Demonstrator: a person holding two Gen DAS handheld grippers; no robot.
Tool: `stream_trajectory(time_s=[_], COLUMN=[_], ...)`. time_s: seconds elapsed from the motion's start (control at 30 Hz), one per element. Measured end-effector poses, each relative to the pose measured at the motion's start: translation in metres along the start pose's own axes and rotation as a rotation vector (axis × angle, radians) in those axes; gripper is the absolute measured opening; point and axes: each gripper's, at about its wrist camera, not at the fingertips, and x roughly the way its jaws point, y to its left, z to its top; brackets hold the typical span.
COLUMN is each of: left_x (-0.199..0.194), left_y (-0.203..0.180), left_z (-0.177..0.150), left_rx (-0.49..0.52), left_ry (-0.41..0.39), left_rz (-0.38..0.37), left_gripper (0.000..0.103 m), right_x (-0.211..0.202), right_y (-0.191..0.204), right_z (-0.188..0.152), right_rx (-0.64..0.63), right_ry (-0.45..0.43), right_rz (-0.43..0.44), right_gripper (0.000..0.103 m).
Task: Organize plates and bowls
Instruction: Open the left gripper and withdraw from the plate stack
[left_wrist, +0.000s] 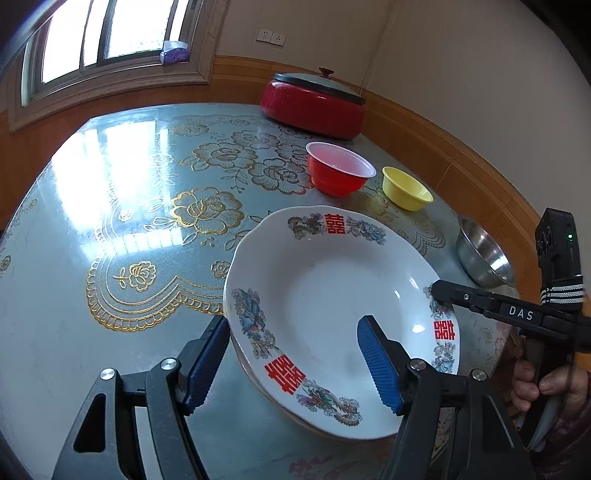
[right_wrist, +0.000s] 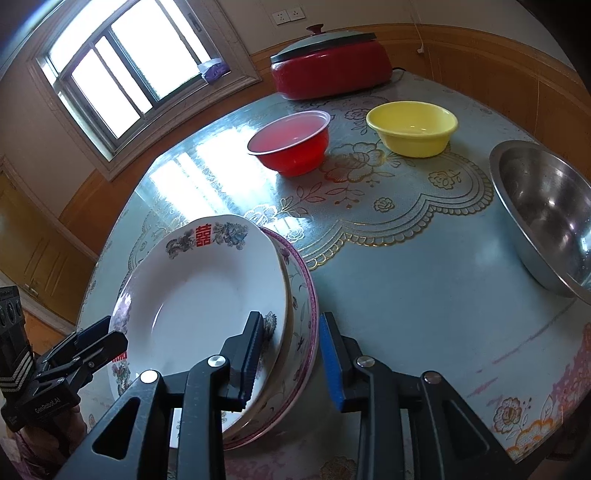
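A white plate (right_wrist: 207, 295) printed with red characters tops a pink-rimmed plate (right_wrist: 304, 314). Both grippers, left (left_wrist: 295, 363) and right (right_wrist: 291, 360), straddle its rim, jaws apart. Beyond stand a red bowl (right_wrist: 291, 144), yellow bowl (right_wrist: 413, 127) and steel bowl (right_wrist: 546, 214).

The plate stack (right_wrist: 207, 295) serves as the reference, resting on the table (right_wrist: 424, 295) near its front edge. The upper plate (left_wrist: 332, 302) lies nested on the lower plate (right_wrist: 304, 314). Behind the stack stand two bowls side by side (right_wrist: 290, 144) (right_wrist: 412, 127). Behind those, at the table's far edge, sits the lidded pot (right_wrist: 328, 62). To the right of the stack lies the metal bowl (right_wrist: 546, 218).
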Motion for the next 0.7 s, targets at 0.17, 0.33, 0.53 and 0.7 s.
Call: stream_trajectory(time_s=[0.17,0.33,0.53,0.7], left_x=[-0.003,-0.003,-0.003,-0.004], left_y=[-0.005,-0.009,-0.013,-0.017], left_z=[-0.004,-0.008,-0.01,-0.012], left_rx=[0.015,0.02,0.031,0.046], left_ry=[0.004,0.007,0.011,0.015], left_rz=[0.014,0.023,0.04,0.043], left_gripper=[0.071,0.071,0.072,0.072], right_x=[0.001,0.0,0.001,-0.001], right_y=[0.001,-0.002,0.0,-0.002], right_z=[0.0,0.001,0.0,-0.002], right_rx=[-0.013,0.001,-0.014,-0.01], right_ry=[0.002,0.0,0.002,-0.001], right_rz=[0.004,-0.004,-0.013,-0.023], right_gripper=[0.033,0.035,0.037,0.039])
